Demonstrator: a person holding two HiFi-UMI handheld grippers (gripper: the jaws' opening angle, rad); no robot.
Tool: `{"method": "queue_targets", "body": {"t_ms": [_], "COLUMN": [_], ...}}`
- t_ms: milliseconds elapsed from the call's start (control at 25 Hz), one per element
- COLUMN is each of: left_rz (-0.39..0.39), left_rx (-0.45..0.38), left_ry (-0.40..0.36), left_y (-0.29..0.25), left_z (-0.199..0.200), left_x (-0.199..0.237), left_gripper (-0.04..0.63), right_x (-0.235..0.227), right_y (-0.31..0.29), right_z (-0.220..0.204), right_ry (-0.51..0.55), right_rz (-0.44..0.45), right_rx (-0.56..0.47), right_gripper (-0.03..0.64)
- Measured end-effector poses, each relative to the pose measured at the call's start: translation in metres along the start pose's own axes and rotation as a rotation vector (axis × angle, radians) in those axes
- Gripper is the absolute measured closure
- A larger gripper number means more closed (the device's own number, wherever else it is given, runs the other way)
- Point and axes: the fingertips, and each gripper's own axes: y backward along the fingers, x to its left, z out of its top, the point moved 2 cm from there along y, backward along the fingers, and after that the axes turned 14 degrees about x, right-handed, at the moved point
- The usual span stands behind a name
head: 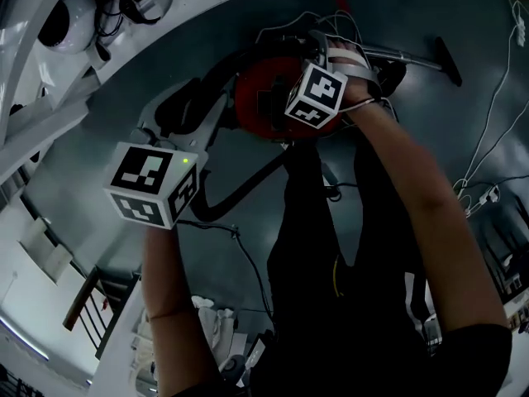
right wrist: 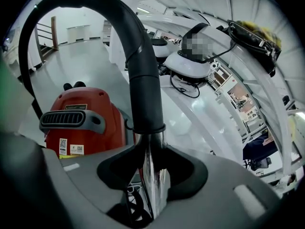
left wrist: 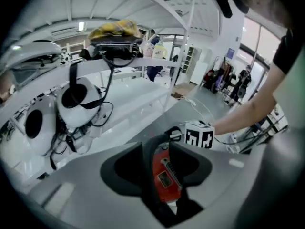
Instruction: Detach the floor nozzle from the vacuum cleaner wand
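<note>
My right arm stretches far ahead with the bare forearm straight, and the right gripper (right wrist: 151, 159) tips steeply down. Its fingers pinch the shiny chrome vacuum wand (right wrist: 155, 180) just below the curved black plastic hose handle (right wrist: 143, 75), right beside the red canister vacuum cleaner (right wrist: 81, 123). My left arm is bent, nearer and further left, and the left gripper (left wrist: 158, 160) also slants down with its fingers spread; a black hose (left wrist: 147, 180) and the red body show in the gap, but the pads do not press on them. The black floor nozzle (head: 447, 60) sits on the wand's far-right end on the grey floor (head: 165, 48), well apart from both grippers.
</note>
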Motion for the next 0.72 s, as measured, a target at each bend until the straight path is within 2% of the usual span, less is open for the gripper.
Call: {"method": "queue_targets", "body": {"t_ms": [80,200,280,480,600,640,720], "left_rz": [-0.046,-0.076,-0.086,-0.118,-0.114,-0.115,-0.134], "left_rx": [0.03,0.112,0.171,0.346,0.441,0.465,0.488], "left_ry": [-0.103,-0.29,-0.383,-0.511,-0.615,-0.636,-0.629], "left_y": [-0.02,-0.048,-0.065,-0.101,-0.117,-0.122,-0.129], "left_z": [0.016,0.032,0.038,0.041,0.043,0.043,0.044], "left_x": [-0.012,-0.03,-0.039,-0.057,-0.067,-0.069,-0.072], "left_gripper": [0.416,0.358,0.318,0.313,0.34,0.348,0.369], "right_x": [-0.001,0.0,-0.001,-0.006,-0.006,-0.006,-0.006], "right_y": [0.006,0.012,0.015,0.022,0.026,0.027,0.028], "right_z": [-0.004,-0.007,-0.009,-0.015,-0.019,-0.02,-0.022], "right_ry": [0.011,0.022,0.028,0.036,0.041,0.043,0.051], "right_rz": [0.01,0.043,0.059,0.075,0.088,0.095,0.11], "right_rx": [-0.018,-0.054,-0.069,-0.097,-0.112,-0.117,-0.123], "right_gripper": [0.446,0.446,0.446,0.448,0.448,0.448,0.448]}}
